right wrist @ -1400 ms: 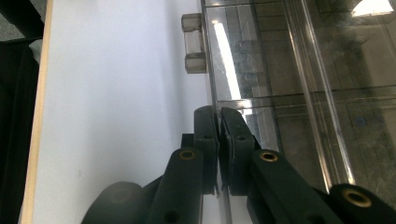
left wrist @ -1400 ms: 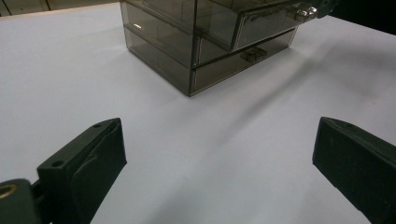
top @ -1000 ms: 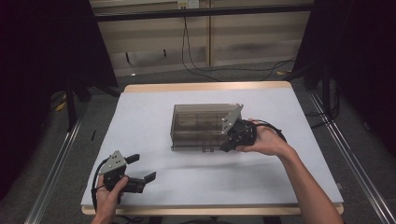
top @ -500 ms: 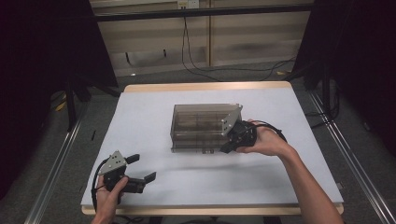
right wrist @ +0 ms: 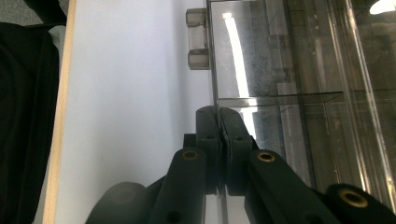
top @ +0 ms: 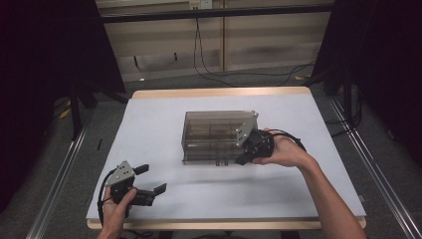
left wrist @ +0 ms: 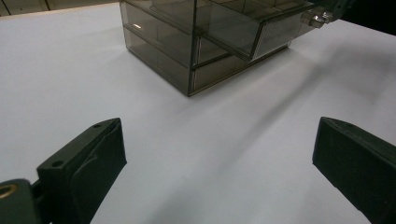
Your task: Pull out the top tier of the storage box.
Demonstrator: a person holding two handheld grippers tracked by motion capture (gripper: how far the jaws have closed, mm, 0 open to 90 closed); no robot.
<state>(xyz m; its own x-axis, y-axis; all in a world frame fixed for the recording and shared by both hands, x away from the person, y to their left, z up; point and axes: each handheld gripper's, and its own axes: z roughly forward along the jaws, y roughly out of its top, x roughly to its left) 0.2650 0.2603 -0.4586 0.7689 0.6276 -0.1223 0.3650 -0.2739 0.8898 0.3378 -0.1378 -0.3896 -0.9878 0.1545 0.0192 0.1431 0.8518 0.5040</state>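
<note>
Smoked clear plastic forms the drawer box [top: 214, 137], which stands near the middle of the white table top [top: 164, 114], slightly toward the right side. From the high view, the box is a low cabinet with internal dividers visible through its walls. The right gripper [top: 245, 152] is at the box's front right corner, held on its side by the right hand [top: 281, 152], whose forearm enters from the lower right. In the right gripper view, its two black jaws are pressed together on a thin transparent edge of the box [right wrist: 280, 93]; the pads meet with no gap beyond that panel, so this gripper is clamped on the box. A small clear lug pair [right wrist: 197, 39] projects from the box's side onto the table surface. The left gripper [top: 149, 186] rests low over the table near the front left edge, held by the left hand [top: 117, 204], well apart from the box. In the left gripper view, its jaws stand wide apart with bare white table between them and nothing held; the box [left wrist: 205, 42] lies ahead of them, and one drawer front [left wrist: 261, 39] sits proud of the body on the upper tier. A wooden rim [top: 219, 92] borders the table's far side.
</note>
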